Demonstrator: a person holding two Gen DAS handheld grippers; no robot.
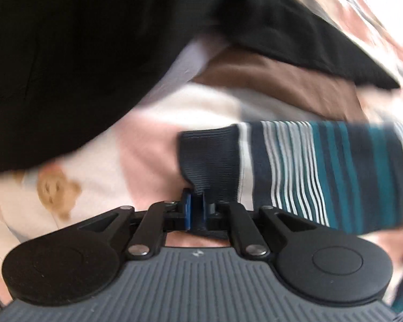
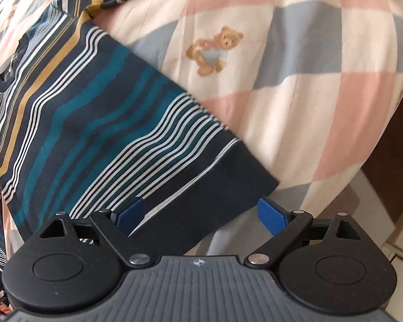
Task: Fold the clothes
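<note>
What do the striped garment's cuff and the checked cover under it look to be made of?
Cuff: navy rib knit, matte, fine parallel ridges; probably cotton blend. It belongs to the striped garment, pinched in the left gripper. Checked cover: soft woven or brushed fabric, matte and puffy, with a printed bear; likely cotton, uncertain.

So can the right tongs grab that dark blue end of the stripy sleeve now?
Probably yes. The right tongs are open, and the navy cuff of the striped knitted sleeve already lies between the blue pads. Nothing covers it; the tongs just need to close.
</note>
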